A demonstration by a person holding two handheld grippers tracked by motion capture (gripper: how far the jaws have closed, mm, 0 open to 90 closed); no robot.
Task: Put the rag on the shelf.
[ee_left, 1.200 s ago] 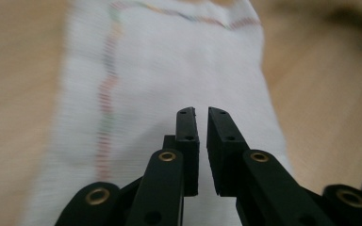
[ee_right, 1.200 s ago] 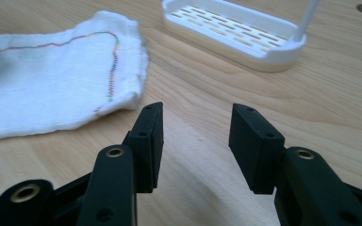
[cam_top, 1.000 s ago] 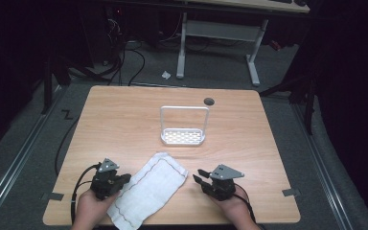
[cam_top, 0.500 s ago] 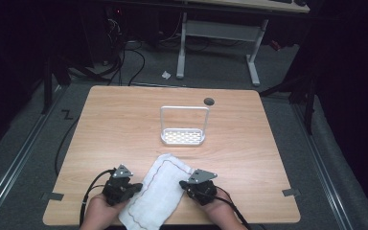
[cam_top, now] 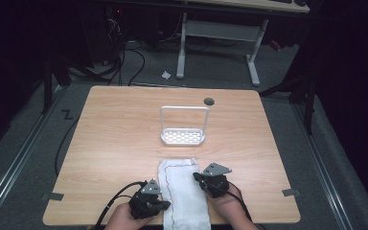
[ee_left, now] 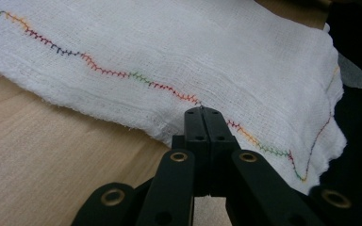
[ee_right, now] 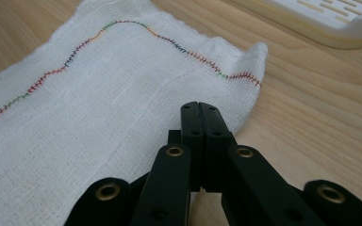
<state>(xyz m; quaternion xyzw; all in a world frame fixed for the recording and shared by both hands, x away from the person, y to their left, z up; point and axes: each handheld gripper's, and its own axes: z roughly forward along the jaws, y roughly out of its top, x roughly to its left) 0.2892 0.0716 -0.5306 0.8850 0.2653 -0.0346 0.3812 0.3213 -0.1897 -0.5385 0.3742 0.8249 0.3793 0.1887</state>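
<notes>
The white cloth [cam_top: 183,194] lies between both claws: the left gripper [ee_left: 202,112] and right gripper [ee_right: 201,107] are each clenched, tips over its edge.

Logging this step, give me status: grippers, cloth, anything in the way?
Left gripper shut at cloth left edge. Right gripper shut at its right edge. Cloth flat on table, near end overhanging. Rack beyond cloth, not touching.
</notes>
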